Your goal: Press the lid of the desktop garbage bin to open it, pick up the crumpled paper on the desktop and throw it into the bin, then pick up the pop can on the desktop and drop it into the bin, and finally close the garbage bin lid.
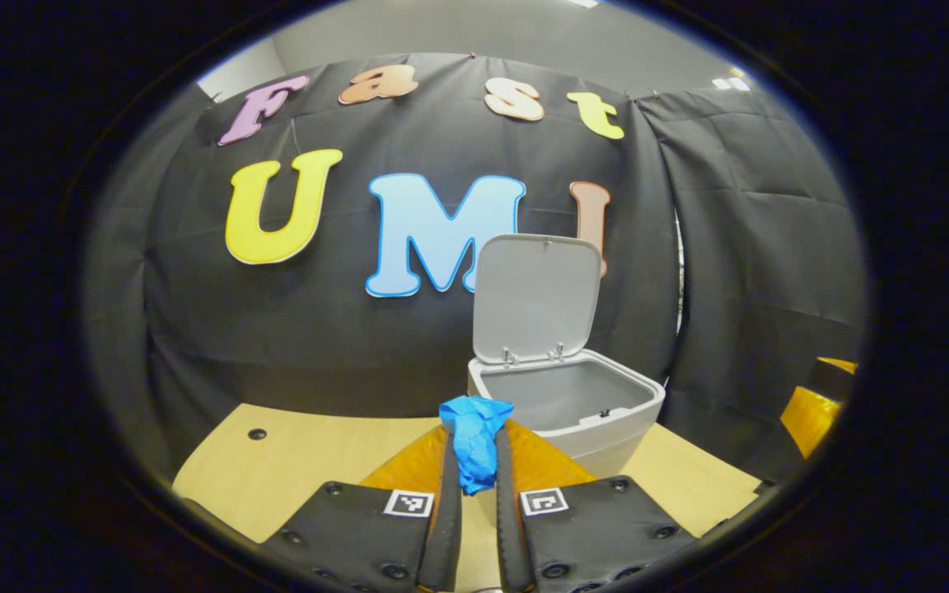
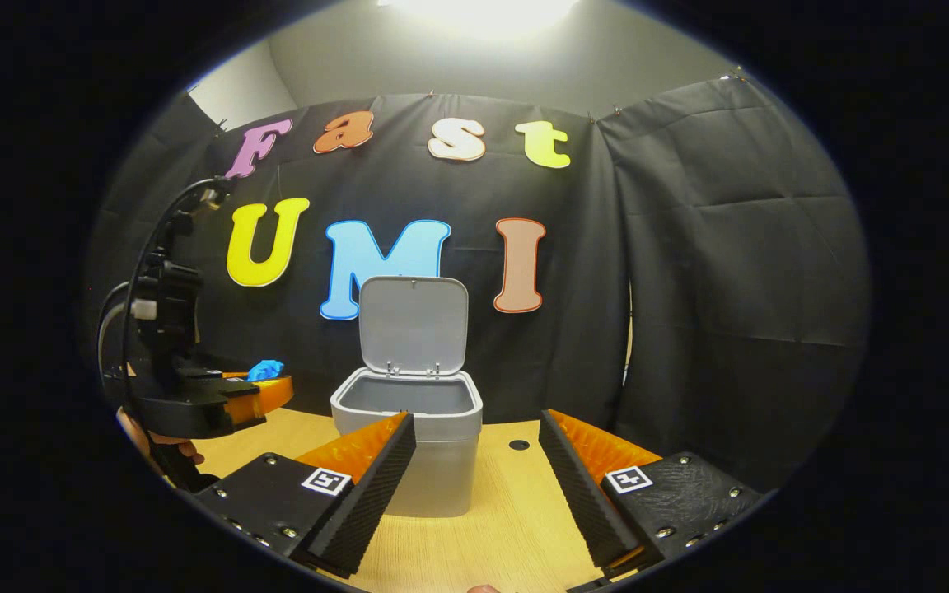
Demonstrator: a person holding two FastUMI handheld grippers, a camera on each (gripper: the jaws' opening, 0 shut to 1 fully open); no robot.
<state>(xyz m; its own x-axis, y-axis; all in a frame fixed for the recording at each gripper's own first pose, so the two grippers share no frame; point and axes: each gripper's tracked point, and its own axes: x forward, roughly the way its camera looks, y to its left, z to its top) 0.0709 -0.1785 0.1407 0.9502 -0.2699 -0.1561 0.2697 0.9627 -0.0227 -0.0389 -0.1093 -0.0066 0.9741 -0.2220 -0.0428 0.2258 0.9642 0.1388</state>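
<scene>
Left gripper [image 1: 474, 461]: we see it clamped on blue crumpled paper [image 1: 473, 436], just before bin [image 1: 606, 428] rim.
Right gripper [image 2: 474, 461]: we see it wide, empty.
Lid [image 2: 413, 323]: upright.

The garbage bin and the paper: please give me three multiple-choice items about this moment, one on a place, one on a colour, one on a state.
1. Where is the crumpled paper?
A. in the bin
B. between the left gripper's fingers
C. on the desktop

2. What colour is the paper?
A. blue
B. white
C. red

3. How is the bin lid?
A. shut
B. taken off
C. standing open

Answers: 1 B, the fingers pinch it in front of the bin. 2 A, it looks blue in both views. 3 C, the lid stands upright on its hinges.
</scene>
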